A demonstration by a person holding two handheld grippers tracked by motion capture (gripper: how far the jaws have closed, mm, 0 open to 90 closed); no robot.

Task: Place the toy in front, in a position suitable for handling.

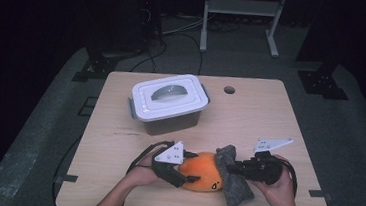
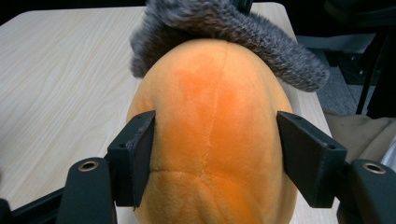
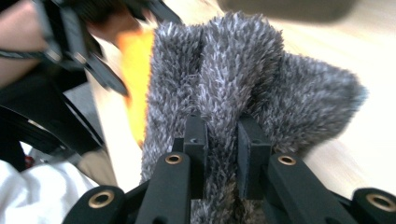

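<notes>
Two tools, left tool (image 1: pixel 189 168) around orange plush (image 1: pixel 204 171), right tool (image 1: pixel 233 168) pinching grey sock (image 1: pixel 234 180)

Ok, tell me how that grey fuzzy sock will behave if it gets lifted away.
The grey fuzzy sock will probably be floppy: it bunches into folds where the right gripper pinches it, and it drapes over the orange plush toy. It looks light and soft, so it should hang limp. Its pile likely grips rather than slips, and it may drag on the plush.
</notes>
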